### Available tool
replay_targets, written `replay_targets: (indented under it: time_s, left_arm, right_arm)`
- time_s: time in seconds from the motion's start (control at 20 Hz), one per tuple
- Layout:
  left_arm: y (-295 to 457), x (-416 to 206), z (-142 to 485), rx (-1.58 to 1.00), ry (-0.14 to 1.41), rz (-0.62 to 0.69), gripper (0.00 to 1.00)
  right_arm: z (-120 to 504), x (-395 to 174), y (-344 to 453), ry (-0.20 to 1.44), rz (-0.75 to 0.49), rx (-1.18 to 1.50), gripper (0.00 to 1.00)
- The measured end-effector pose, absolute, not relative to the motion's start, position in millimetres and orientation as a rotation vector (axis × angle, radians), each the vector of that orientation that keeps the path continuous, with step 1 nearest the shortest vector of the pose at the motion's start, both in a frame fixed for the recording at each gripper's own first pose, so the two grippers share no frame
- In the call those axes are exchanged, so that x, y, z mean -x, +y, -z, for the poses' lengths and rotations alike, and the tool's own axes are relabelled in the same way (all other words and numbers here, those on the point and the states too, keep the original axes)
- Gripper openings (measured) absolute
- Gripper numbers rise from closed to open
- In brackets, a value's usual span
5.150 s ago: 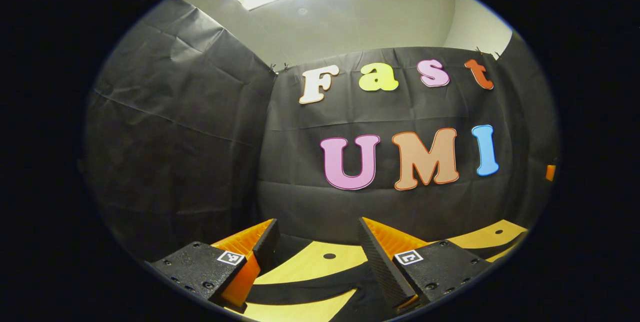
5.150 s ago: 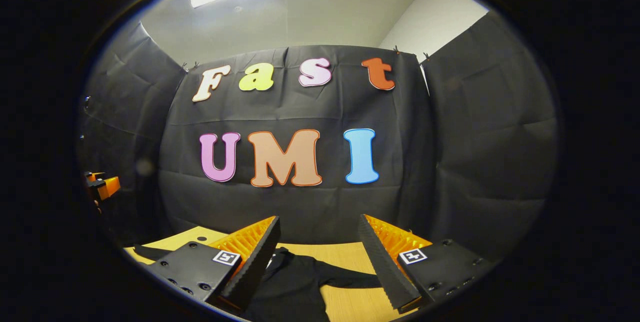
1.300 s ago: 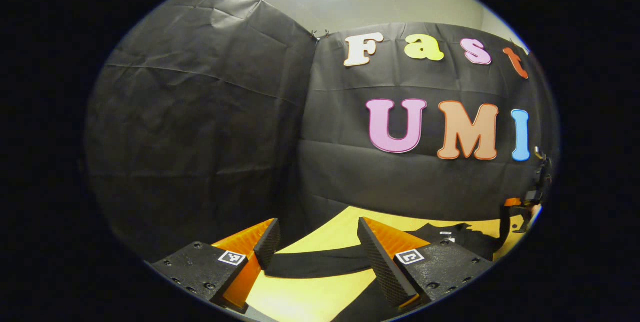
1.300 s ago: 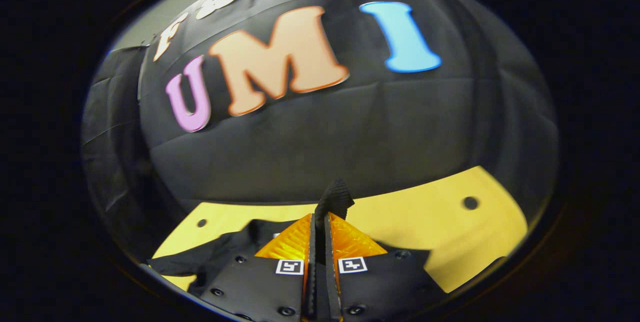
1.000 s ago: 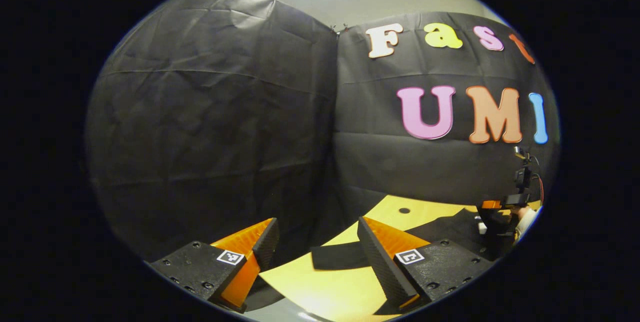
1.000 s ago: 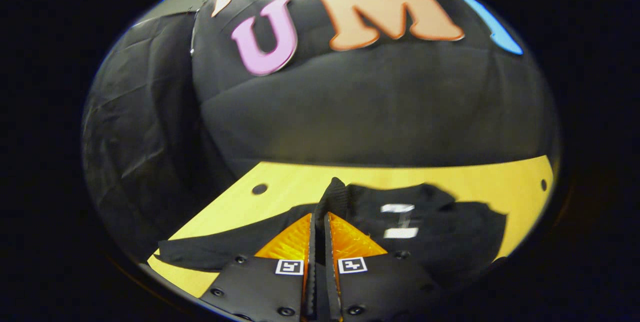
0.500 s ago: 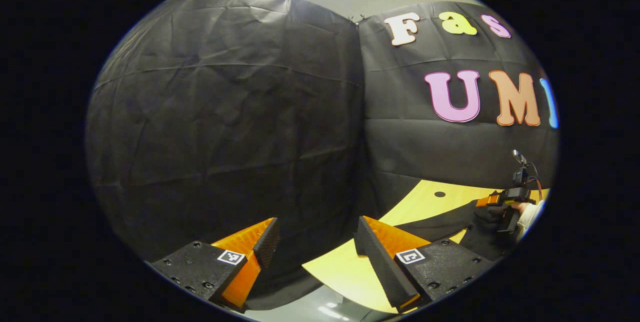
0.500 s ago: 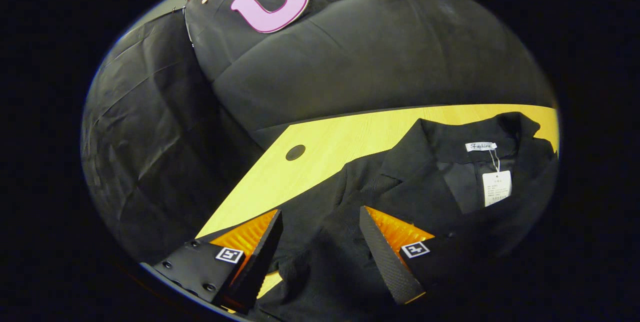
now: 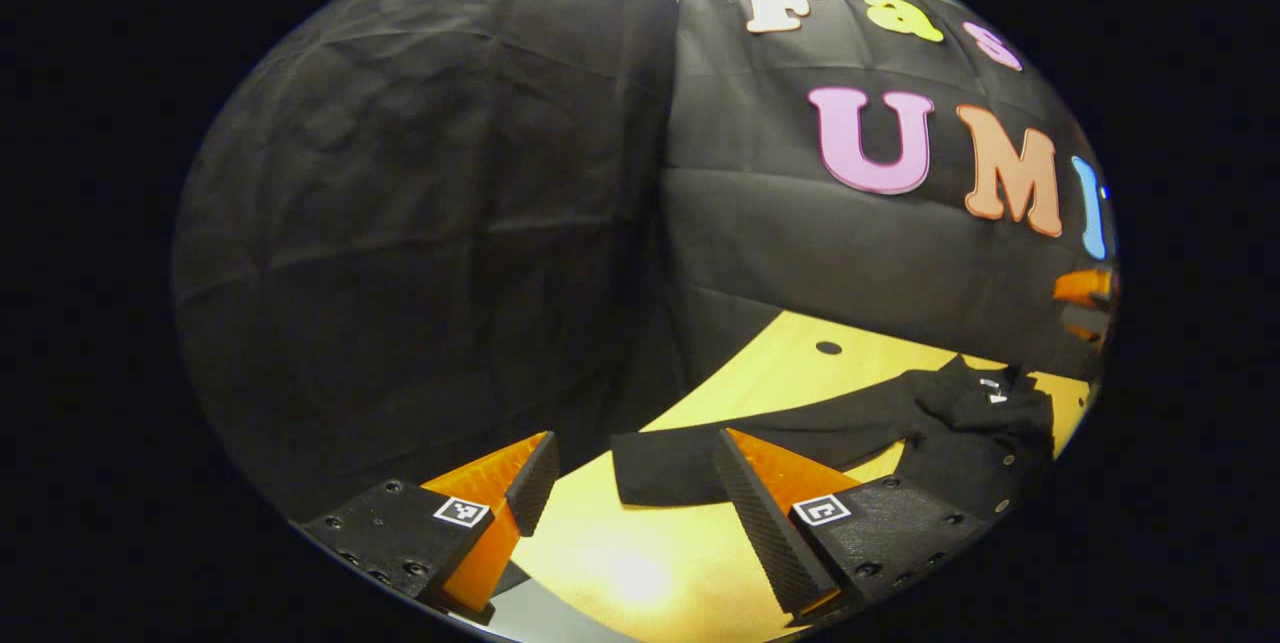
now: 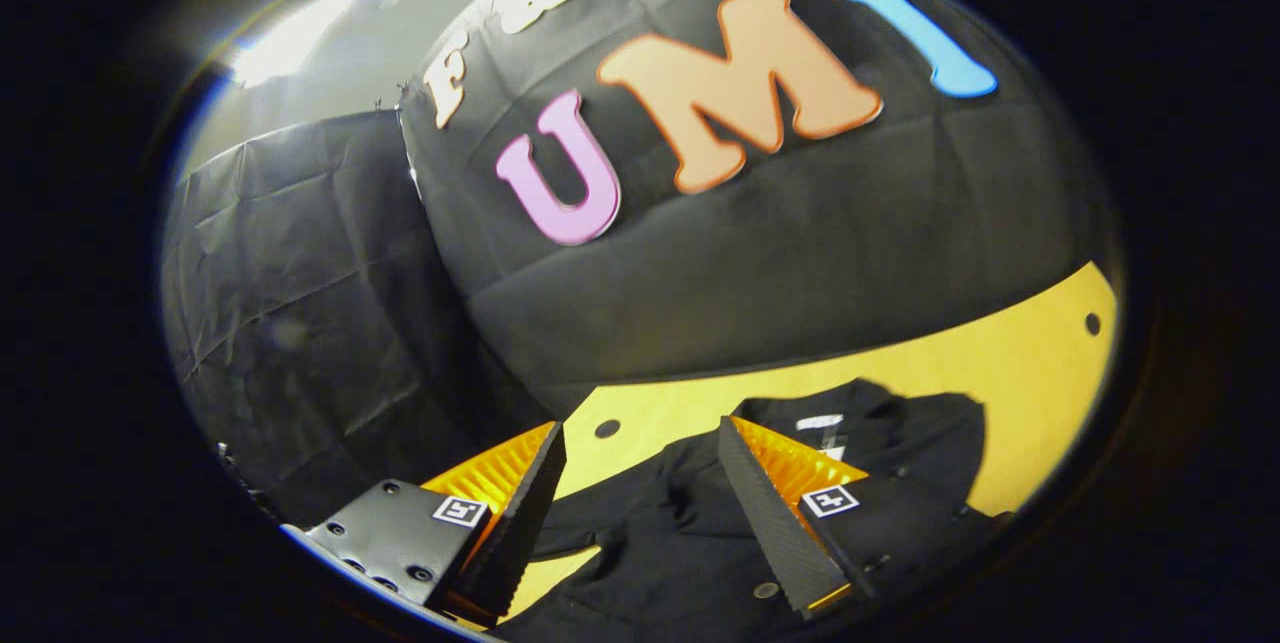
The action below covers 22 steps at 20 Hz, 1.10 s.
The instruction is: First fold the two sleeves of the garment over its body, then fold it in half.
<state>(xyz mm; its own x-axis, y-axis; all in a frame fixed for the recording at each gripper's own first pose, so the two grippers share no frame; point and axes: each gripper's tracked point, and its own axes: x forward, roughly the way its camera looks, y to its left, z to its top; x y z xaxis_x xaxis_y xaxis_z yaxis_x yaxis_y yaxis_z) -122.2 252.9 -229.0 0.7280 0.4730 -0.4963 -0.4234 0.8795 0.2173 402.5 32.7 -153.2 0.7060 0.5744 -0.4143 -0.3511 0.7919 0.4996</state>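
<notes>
A black garment (image 9: 950, 428) with buttons lies on the yellow wooden table (image 9: 620, 563). Its left sleeve (image 9: 690, 458) stretches flat toward my left gripper (image 9: 640, 478), whose open fingers stand above the sleeve's cuff end with nothing between them. In the right gripper view the garment (image 10: 680, 533) shows its collar and white tag (image 10: 820, 423). Above its body my right gripper (image 10: 640, 483) hangs open, holding nothing. The other gripper (image 9: 1085, 298) shows at the far right edge of the left gripper view.
Black cloth walls close the booth at the back and left. The table has round holes (image 9: 828, 347) (image 10: 606, 428) near its far edge. The table's near left corner and a grey floor (image 9: 540, 618) show below my left gripper.
My right gripper, earlier shut on the right sleeve's cuff, has opened over the garment's body and now has lifted away. My left gripper has swung back toward the left sleeve's cuff.
</notes>
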Motion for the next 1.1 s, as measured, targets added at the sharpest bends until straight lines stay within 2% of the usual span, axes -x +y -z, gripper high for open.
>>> replay_targets:
  time_s: [0.2,0.4,0.6,0.7,0.8,0.85,0.95,1.05,1.1]
  left_arm:
    - [261,96,297,-0.143,0.684,-0.453,0.95]
    - [269,89,343,-0.156,0.771,-0.456,0.94]
    - [270,91,370,-0.159,0.82,-0.441,0.94]
    - [271,100,381,-0.172,0.861,-0.434,0.94]
    - [273,91,379,-0.19,0.825,-0.428,0.95]
    - [271,96,382,-0.187,0.845,-0.425,0.92]
    - [264,92,383,-0.151,0.845,-0.386,0.9]
    - [251,90,387,-0.07,0.851,-0.363,0.69]
    - [252,90,389,-0.057,0.849,-0.372,0.59]
  right_arm:
    - [97,-378,-31,0.498,-0.428,-0.485,0.98]
    - [64,-359,-82,0.381,-0.311,-0.456,0.98]
    - [23,-339,-137,0.241,-0.198,-0.364,1.0]
    - [11,-328,-161,0.233,-0.154,-0.319,0.96]
    - [-1,-317,-176,0.242,-0.121,-0.29,0.94]
    - [-6,-314,-184,0.238,-0.096,-0.265,0.93]
    - [-14,-308,-200,0.22,-0.053,-0.209,0.97]
    - [-22,-301,-210,0.2,-0.029,-0.172,0.93]
    - [-26,-301,-211,0.196,-0.026,-0.171,1.0]
